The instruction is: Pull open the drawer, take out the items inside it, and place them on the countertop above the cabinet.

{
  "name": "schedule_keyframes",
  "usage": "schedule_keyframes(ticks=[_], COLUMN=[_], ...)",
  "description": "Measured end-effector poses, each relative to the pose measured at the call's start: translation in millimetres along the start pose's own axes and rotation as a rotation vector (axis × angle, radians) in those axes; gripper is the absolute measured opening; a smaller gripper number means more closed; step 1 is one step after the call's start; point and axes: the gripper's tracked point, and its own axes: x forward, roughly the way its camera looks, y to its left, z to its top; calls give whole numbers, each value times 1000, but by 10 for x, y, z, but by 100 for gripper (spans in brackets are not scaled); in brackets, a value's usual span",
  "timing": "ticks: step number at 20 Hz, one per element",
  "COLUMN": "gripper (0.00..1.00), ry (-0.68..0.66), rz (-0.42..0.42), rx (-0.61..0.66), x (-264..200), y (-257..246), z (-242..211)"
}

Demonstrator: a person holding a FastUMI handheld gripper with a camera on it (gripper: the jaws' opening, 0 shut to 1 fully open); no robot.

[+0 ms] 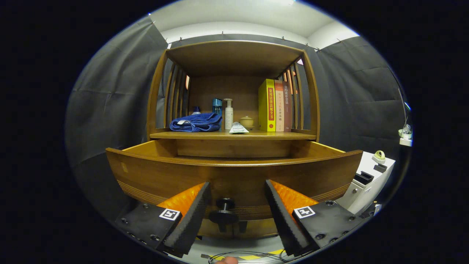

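Observation:
A wooden cabinet stands ahead with its drawer [234, 172] pulled out toward me; the drawer front hides what lies inside. A dark round knob [224, 209] sticks out of the drawer front, right between my fingers. My gripper [237, 190] is open, its fingertips on either side of the knob and not touching it. On the countertop [267, 135] above the drawer lie a folded blue towel [197, 122], a white pump bottle [228, 114], a blue bottle [217, 106], a small white packet [238, 128] and a small lidded pot [246, 121].
Three upright books [275, 106] stand at the right of the countertop, under a wooden top shelf [234, 55]. Slatted sides close in the shelf space. A white unit [366, 183] with small objects stands right of the cabinet. A fingertip [230, 260] and cables lie below.

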Motion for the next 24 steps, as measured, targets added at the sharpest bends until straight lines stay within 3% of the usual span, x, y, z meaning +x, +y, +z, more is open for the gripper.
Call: schedule_keyframes(ticks=[24], gripper=[99], ry=[-24], rz=[20], rx=[28], x=[1361], y=[-1], z=[229])
